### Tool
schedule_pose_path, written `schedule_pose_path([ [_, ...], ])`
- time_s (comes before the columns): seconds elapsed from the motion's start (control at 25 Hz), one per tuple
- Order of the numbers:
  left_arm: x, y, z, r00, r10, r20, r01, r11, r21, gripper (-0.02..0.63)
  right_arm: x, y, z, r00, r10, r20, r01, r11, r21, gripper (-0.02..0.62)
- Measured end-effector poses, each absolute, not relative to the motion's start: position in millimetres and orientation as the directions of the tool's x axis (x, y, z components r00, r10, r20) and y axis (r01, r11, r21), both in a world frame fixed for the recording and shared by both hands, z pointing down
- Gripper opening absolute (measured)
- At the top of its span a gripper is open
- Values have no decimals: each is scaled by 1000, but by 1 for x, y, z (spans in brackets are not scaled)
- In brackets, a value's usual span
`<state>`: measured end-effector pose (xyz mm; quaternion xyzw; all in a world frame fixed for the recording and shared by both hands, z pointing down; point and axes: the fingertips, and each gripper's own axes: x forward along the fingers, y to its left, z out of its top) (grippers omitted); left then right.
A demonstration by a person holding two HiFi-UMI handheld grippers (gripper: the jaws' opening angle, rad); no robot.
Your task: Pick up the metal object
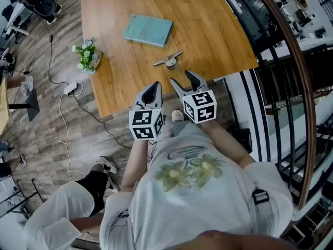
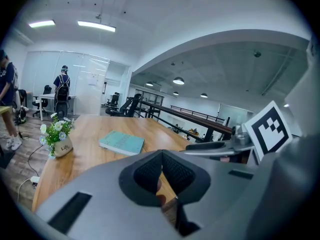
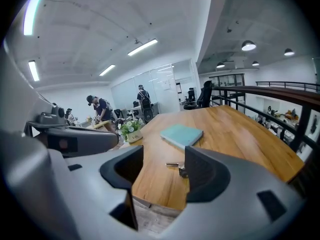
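Head view: the metal object [image 1: 167,61] lies on the table [image 1: 218,30], ahead of both grippers. It is nearest the right gripper [image 1: 185,80], a short way beyond its fingers. The left gripper [image 1: 152,91] sits further back, so the right one looks the better placed (a judgement from this steep angle). The object's long axis runs crosswise to the right fingers' reach, slightly tilted. A book [image 1: 148,29] lies well beyond it.

Left gripper view: the left gripper's [image 2: 161,159] fingers are pressed together with nothing between them. Its body hides the object. Only the book [image 2: 122,142] and a flower pot [image 2: 60,140] show beyond.

Right gripper view: the right gripper's [image 3: 165,171] fingers stand wide apart and empty. The object [image 3: 177,168] shows through the gap, ahead of them and partly behind the right-hand finger, not yet reached. The coming move probably calls for a forward reach with a slight shift to centre it.
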<state>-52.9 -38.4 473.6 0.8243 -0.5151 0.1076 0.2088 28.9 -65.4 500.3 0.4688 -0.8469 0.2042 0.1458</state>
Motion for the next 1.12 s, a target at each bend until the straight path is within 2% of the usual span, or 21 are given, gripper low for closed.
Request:
schedule_pose_path([
  [0.52,-52,-76,493,407,-812,417,-912,-334,240,15,24,-103,539,-544,-657,522,-831,507,-227,276],
  [1.12,-69,-95,508,367,-818,443,-926,-276,257,15,14,-131,575,-530,-605,593,-832,505,-229,282],
])
